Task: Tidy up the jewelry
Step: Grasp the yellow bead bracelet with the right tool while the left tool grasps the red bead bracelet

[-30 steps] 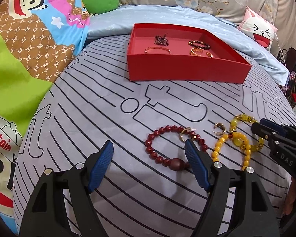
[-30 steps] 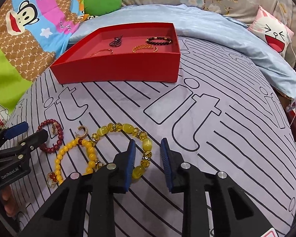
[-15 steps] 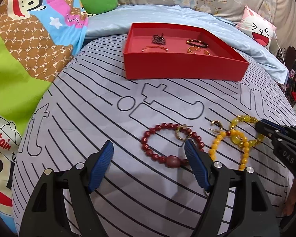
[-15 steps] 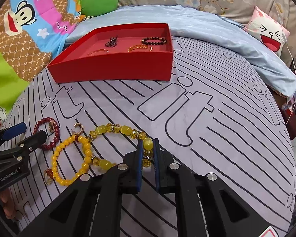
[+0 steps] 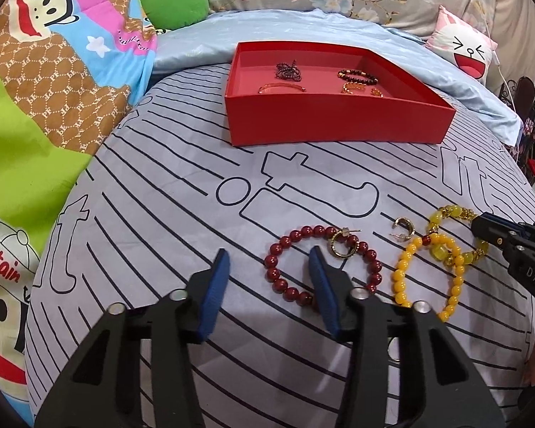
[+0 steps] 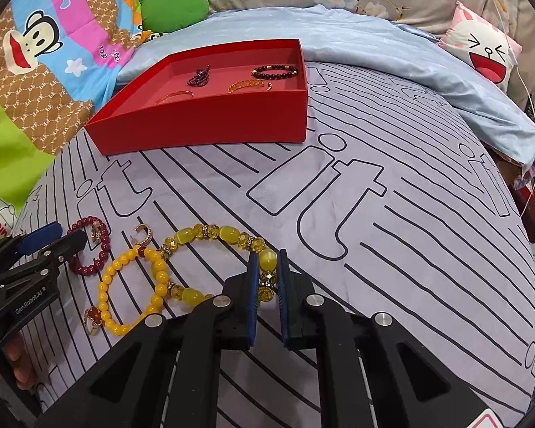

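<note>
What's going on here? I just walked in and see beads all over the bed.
A person with a handheld gripper in each hand is sorting jewelry into the red box, which already holds a few bracelets. The right gripper is shut on the chunky yellow bracelet. The left gripper is closing around one side of the dark red bead bracelet, not yet gripping it. A small-bead yellow bracelet and gold earrings lie loose on the striped cover.

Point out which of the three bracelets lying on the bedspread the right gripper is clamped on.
The translucent yellow faceted bracelet: the right gripper pinches its beads. The opaque yellow bracelet and dark red bracelet lie free.
</note>
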A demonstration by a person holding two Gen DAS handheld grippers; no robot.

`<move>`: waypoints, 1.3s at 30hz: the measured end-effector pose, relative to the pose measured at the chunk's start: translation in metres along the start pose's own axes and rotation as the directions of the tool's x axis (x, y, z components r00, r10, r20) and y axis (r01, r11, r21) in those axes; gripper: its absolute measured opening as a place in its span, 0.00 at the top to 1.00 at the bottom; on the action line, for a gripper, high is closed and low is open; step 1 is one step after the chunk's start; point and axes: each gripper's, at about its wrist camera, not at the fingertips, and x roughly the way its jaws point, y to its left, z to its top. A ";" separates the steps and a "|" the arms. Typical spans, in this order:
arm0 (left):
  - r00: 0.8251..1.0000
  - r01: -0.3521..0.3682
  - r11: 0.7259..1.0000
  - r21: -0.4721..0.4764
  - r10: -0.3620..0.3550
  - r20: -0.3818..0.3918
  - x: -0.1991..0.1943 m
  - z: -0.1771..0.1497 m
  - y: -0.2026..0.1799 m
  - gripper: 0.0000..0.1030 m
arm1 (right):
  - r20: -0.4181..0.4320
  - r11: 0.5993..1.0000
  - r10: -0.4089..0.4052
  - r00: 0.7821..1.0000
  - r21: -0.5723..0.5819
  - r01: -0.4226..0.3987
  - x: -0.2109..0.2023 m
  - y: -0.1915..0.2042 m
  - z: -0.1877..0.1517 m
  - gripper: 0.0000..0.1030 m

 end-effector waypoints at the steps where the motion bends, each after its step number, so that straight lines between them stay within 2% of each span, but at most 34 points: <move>1: 1.000 0.002 1.000 0.002 -0.002 0.001 0.000 0.000 -0.001 0.69 | 0.000 1.000 0.001 1.000 0.000 -0.001 0.000 0.001 0.000 0.91; 2: 1.000 0.002 1.000 0.004 -0.002 0.002 0.000 0.001 -0.001 0.72 | -0.001 1.000 0.003 1.000 0.001 -0.003 0.000 0.001 0.000 0.91; 4: 1.000 0.009 1.000 0.003 -0.009 -0.001 -0.001 0.002 -0.002 0.90 | -0.002 1.000 0.009 1.000 0.003 -0.009 -0.001 0.002 0.000 0.91; 5: 1.000 0.020 1.000 -0.003 -0.020 -0.007 -0.001 0.003 -0.001 0.92 | -0.001 1.000 0.012 1.000 0.004 -0.012 -0.002 0.002 0.000 0.91; 10: 0.996 0.082 0.995 -0.048 -0.083 -0.025 -0.002 0.007 0.005 0.93 | 0.026 1.000 0.016 1.000 0.006 -0.016 -0.013 0.002 0.005 0.91; 16: 0.994 0.107 0.993 -0.051 -0.106 0.004 -0.017 0.014 0.004 0.93 | 0.053 0.999 0.043 0.998 0.024 -0.044 -0.028 0.000 0.014 0.91; 20: 0.987 0.156 0.986 -0.060 -0.154 0.034 -0.034 0.024 0.003 0.93 | 0.077 0.999 0.047 0.996 0.020 -0.049 -0.038 0.000 0.018 0.91; 29: 0.970 0.231 0.973 -0.004 -0.230 0.081 -0.064 0.048 -0.015 0.93 | 0.137 0.997 0.069 0.988 0.008 -0.071 -0.062 0.000 0.035 0.91; 39: 0.951 0.250 0.965 0.085 -0.261 0.165 -0.080 0.102 -0.036 0.93 | 0.237 0.993 0.119 0.964 -0.017 -0.119 -0.081 -0.002 0.095 0.91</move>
